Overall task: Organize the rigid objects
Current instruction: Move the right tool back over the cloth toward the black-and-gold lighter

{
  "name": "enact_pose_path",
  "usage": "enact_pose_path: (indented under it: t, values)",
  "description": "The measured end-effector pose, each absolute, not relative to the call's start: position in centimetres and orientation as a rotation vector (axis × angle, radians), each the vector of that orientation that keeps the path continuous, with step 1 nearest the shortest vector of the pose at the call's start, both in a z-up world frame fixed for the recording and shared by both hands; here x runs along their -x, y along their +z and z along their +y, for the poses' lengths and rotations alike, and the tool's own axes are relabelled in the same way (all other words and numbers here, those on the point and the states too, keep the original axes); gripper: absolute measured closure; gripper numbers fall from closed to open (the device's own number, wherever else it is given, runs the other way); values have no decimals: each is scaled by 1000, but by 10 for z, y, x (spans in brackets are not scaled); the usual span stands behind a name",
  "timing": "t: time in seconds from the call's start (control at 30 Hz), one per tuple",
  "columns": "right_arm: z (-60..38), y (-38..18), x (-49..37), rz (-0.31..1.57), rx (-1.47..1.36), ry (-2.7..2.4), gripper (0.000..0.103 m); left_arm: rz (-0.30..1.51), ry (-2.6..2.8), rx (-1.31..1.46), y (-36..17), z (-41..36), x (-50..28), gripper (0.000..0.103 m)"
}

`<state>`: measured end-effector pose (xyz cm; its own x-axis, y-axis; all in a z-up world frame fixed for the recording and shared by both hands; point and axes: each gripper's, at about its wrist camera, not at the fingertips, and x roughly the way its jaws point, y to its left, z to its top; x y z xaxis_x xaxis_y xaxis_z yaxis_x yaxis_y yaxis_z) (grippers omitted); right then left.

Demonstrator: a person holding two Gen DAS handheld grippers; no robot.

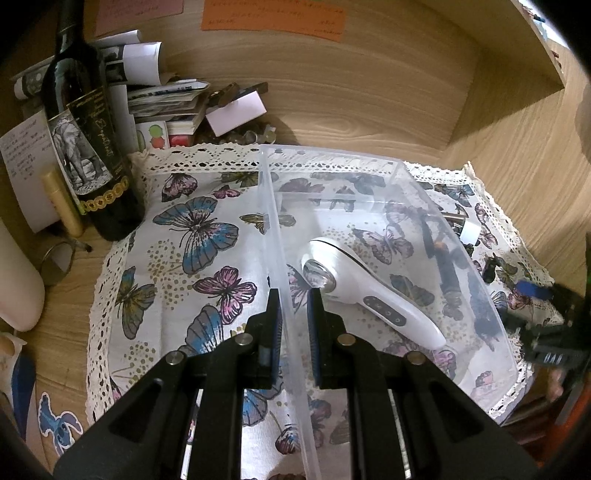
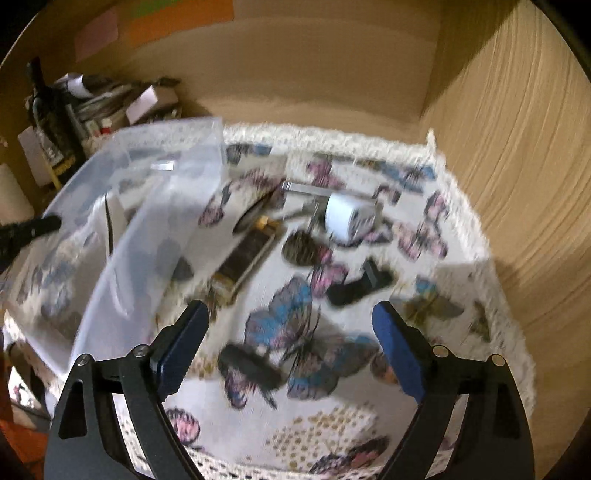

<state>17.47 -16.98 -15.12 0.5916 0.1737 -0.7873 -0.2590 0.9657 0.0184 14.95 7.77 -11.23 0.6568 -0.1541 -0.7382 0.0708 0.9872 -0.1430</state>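
1. While the left gripper [image 1: 294, 314] pinches the near left wall of the clear plastic box [image 1: 424, 192], its blue pads sit one on each side of that thin wall, nearly shut.
2. Inside the box lies a white handheld device [image 1: 369, 295] with a round silver head and a dark strip of buttons, near the left wall.
3. The right gripper [image 2: 288, 332] is wide open with nothing between its pads, and it hangs over the cloth to the right of the box.
4. Below it, loose on the cloth, lie a flat gold-edged rectangle [image 2: 247, 258], a white cylinder [image 2: 341, 218], a silver metal bar [image 2: 306, 189] and small black pieces [image 2: 358, 286]; this view is blurry, so I cannot tell what they are.
5. A dark wine bottle [image 1: 92, 147] stands at the cloth's far left corner, with an elephant picture on its label; the gold writing is too small to read.
6. Beside the bottle are a yellow tube [image 1: 62, 203], a stack of papers and booklets [image 1: 159, 96], and a pale pink card [image 1: 236, 112].
7. Everything sits on a white butterfly cloth [image 1: 192, 240] with a lace edge, on a wooden desk [image 1: 369, 110] with wooden walls.
8. An orange note [image 1: 273, 16] with tiny writing is stuck on the back wall.
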Motion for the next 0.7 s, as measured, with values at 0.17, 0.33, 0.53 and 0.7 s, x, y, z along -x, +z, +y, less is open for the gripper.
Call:
enact_pose_path:
  t: [0.17,0.33,0.53,0.7]
  values:
    - [-164,-171,-165,962,104,297,28,847,-121,100,-112,76,-150,90]
    - [-162,-176,-161,964,107,304,68,847,-120,99,-112,76,-150,90]
    - [-164,-172,-165,960,102,303,85,848,-124,102,-112,76,-150,90]
    - [-165,-160,-166,913,98,289,85,849,-126,105,-112,76,-150,90]
